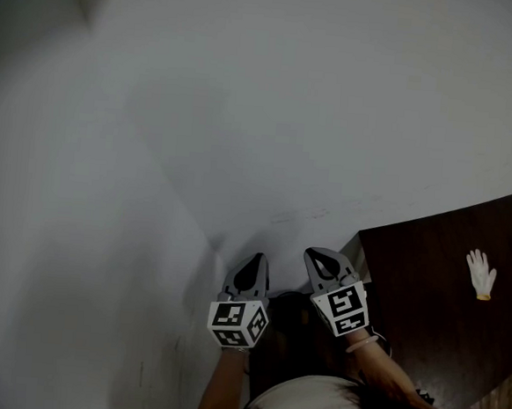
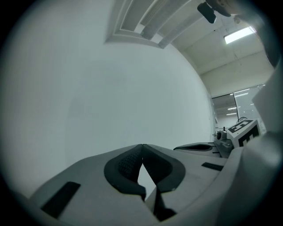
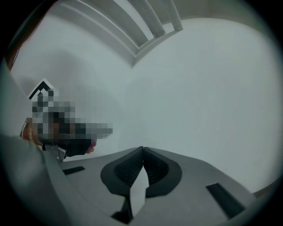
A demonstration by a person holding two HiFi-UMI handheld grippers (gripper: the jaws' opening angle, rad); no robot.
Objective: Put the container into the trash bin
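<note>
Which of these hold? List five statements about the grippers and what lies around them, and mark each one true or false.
1. The left gripper has its jaws together with nothing between them. True.
2. The right gripper is clamped on a container. False: its jaws are shut on nothing, and no container shows in any view.
3. A dark brown table stands to the right of the grippers in the head view. True.
4. A trash bin stands beside the table. False: no view shows a trash bin.
5. A white glove-shaped object lies on the table. True.
</note>
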